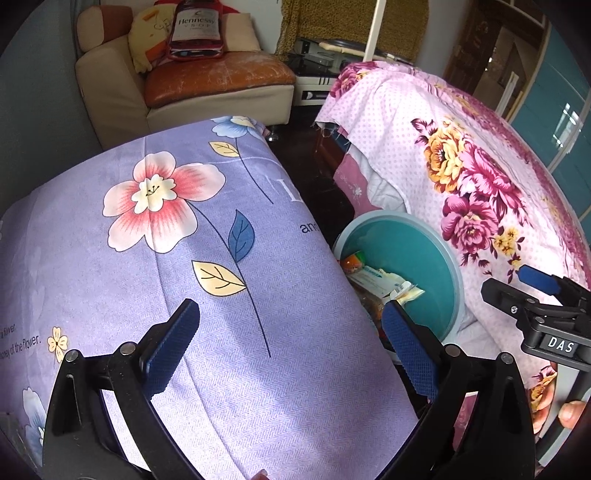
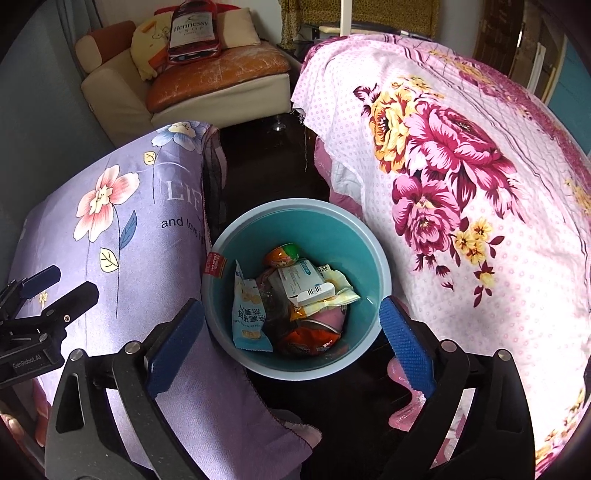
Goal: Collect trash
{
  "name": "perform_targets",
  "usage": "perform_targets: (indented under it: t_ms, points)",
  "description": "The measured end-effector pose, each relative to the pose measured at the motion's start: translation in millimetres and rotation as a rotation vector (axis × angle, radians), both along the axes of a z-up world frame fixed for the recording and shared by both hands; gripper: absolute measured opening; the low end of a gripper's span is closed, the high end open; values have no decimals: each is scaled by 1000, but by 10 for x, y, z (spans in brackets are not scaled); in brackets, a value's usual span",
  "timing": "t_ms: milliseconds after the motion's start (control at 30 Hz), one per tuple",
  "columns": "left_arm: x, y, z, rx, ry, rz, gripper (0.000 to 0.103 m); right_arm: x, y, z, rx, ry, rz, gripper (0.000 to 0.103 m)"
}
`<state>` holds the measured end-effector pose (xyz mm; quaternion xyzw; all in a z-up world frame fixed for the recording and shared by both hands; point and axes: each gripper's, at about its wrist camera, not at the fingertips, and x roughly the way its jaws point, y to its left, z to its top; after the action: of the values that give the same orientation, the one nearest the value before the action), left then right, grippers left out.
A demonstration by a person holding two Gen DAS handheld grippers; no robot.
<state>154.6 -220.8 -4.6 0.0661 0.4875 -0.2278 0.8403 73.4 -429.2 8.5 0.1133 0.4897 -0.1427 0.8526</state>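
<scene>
The teal bin (image 2: 295, 221) sits on the dark floor between the lilac quilt (image 2: 122, 206) and the pink bedspread (image 2: 461, 184), full of wrappers (image 2: 249, 314) and a small carton (image 2: 299, 282) — light, crinkly, slippery stuff best pinched by an edge. The right gripper (image 2: 291, 341) hangs over it, fingers wide and empty; the left gripper (image 1: 291, 347) is likewise spread — holding nothing.

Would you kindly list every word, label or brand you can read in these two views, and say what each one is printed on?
"Hennessy": bottle-shaped cushion on the sofa.
"and love": purple floral quilt, below large pale letters "LIF".
"of the flower.": same quilt, left wrist view.
"DAS": right gripper body.
"GenRobot.AI": left gripper body.
Snack packets in the bin: print too small to read.
</scene>
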Motion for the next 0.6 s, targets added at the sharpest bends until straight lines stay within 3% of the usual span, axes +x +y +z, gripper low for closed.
perform_targets:
  t_ms: [300,600]
  points:
    - [-231,212,129,3,-24,12,99,-299,231,175,-86,-20,20,96]
    - [-453,367,197,4,-50,33,99,-480,385,189,-90,-41,32,96]
